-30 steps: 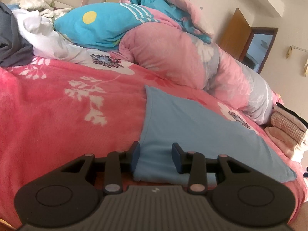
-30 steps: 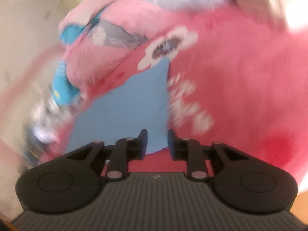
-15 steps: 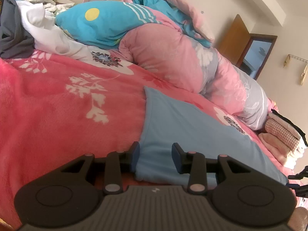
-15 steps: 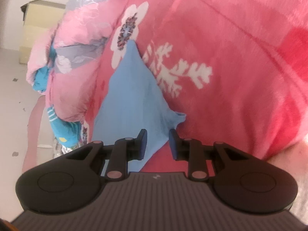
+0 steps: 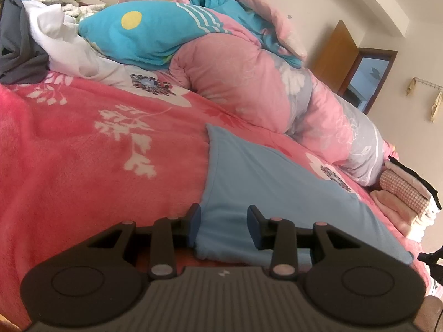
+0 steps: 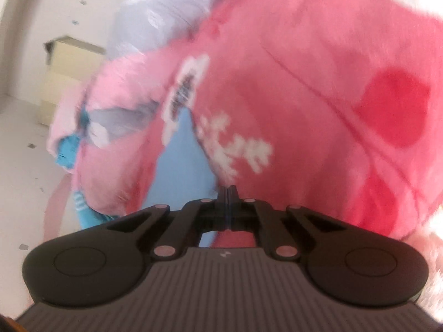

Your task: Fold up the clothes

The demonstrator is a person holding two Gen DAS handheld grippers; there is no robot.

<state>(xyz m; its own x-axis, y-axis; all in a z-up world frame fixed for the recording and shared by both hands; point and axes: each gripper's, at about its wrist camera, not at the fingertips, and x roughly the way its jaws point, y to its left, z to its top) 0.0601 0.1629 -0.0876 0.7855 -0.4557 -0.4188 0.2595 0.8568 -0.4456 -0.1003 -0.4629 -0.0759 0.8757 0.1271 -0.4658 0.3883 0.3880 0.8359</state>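
Light blue flat cloth garment [image 5: 277,191]: spread on a coral-pink fleece blanket with white leaf and flower print [image 5: 83,152]; one corner points to the far side, its near edge lies just ahead of the left gripper; in the right wrist view it shows as a narrow blue wedge [image 6: 185,163], blurred.

Left gripper [image 5: 224,220]: black, two blue-padded fingers; jaws partly open, standing either side of the garment's near left corner; left pad at the cloth's edge, right pad over the cloth; a grip cannot be told, the pads look apart from the fabric.

Right gripper [image 6: 227,193]: black, same make; jaws have just been closing and now meet fully, pad against pad; tips sit at the near right edge of the blue cloth where it borders the blanket; whether any fabric is pinched between them cannot be told, the picture being smeared.

Rolled pink quilt with grey and white flowers and turquoise lining [image 5: 249,83]: along the far side of the blanket, beyond the garment.

Turquoise pillow with yellow dot and white stripes [image 5: 144,38]: far left, resting against the quilt.

White garment [image 5: 63,47] and dark grey garment [image 5: 16,52]: heaped at far left.

Stack of folded pink and checked cloths [image 5: 404,196]: far right, beside the quilt's end.

Brown wooden door [image 5: 335,55]: on the far wall.
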